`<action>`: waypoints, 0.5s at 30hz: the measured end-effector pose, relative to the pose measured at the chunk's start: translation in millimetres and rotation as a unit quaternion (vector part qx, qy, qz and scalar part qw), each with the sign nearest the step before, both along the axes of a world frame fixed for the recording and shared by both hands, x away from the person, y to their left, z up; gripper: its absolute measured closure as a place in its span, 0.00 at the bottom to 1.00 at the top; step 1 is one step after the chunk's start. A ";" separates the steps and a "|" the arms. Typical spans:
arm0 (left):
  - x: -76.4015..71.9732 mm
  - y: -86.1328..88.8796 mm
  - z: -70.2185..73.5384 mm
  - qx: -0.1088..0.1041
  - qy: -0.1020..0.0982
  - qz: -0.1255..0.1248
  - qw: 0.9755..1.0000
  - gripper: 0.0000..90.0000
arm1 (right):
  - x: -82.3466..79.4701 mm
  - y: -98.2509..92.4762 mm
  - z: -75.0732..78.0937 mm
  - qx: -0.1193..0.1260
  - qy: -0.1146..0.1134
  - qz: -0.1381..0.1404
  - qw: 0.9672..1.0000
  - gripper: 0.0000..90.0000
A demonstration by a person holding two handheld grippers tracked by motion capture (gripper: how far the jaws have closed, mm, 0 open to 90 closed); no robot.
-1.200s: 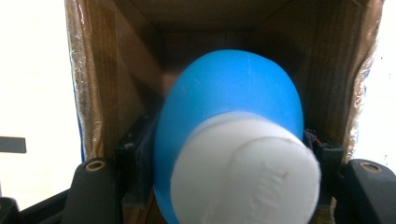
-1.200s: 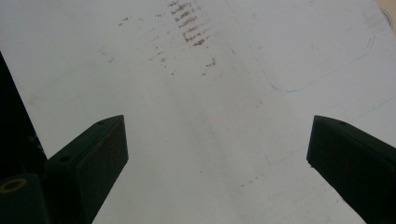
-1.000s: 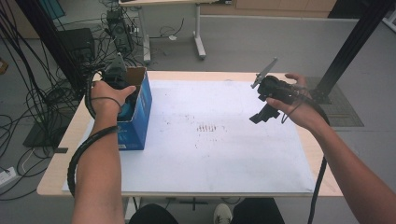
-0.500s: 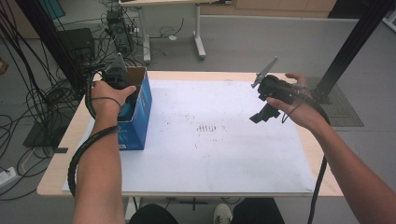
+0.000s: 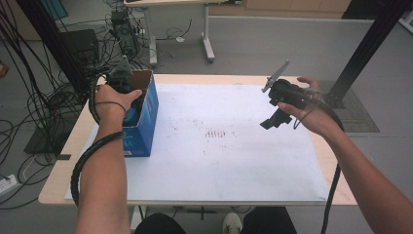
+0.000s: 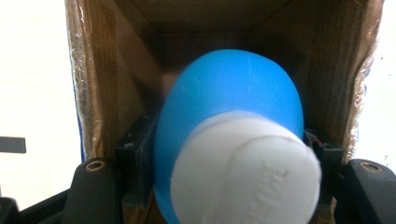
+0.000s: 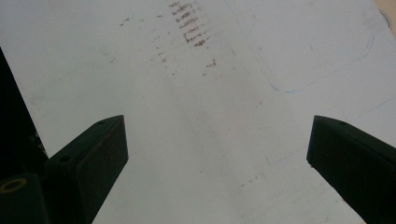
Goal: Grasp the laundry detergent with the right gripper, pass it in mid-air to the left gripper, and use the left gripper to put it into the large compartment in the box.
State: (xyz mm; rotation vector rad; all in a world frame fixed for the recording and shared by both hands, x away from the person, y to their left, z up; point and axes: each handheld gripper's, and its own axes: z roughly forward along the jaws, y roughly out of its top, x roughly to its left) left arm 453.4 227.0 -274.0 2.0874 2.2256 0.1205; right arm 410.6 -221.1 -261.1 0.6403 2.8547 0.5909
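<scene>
An open blue cardboard box (image 5: 144,122) stands at the table's left edge. My left gripper (image 5: 127,100) reaches down into it, shut on a blue bottle (image 6: 233,112) with a white cap (image 6: 247,172). In the left gripper view the bottle sits between the two jaws, inside the box's brown walls (image 6: 109,93). My right gripper (image 5: 271,122) hovers above the right side of the white sheet (image 5: 219,146). Its jaws stand wide apart with nothing between them, and the right gripper view looks down on the smudged sheet (image 7: 201,93).
The white sheet covers most of the wooden table (image 5: 63,165) and carries dark smudges (image 5: 219,132) near its middle. Cables (image 5: 34,107) and black equipment lie on the floor at the left. Another table's legs (image 5: 208,44) stand behind, and a black post (image 5: 370,44) rises at the right.
</scene>
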 end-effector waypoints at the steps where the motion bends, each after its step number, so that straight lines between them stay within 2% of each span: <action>1: 0.0 0.0 0.1 0.000 0.000 0.000 1.000 0.39 | -0.2 0.0 0.1 0.000 0.001 -0.001 1.000 0.06; 15: -0.5 0.8 -0.1 -0.002 -0.003 0.002 1.000 0.38 | 0.0 0.8 -0.4 0.000 0.000 0.002 1.000 0.06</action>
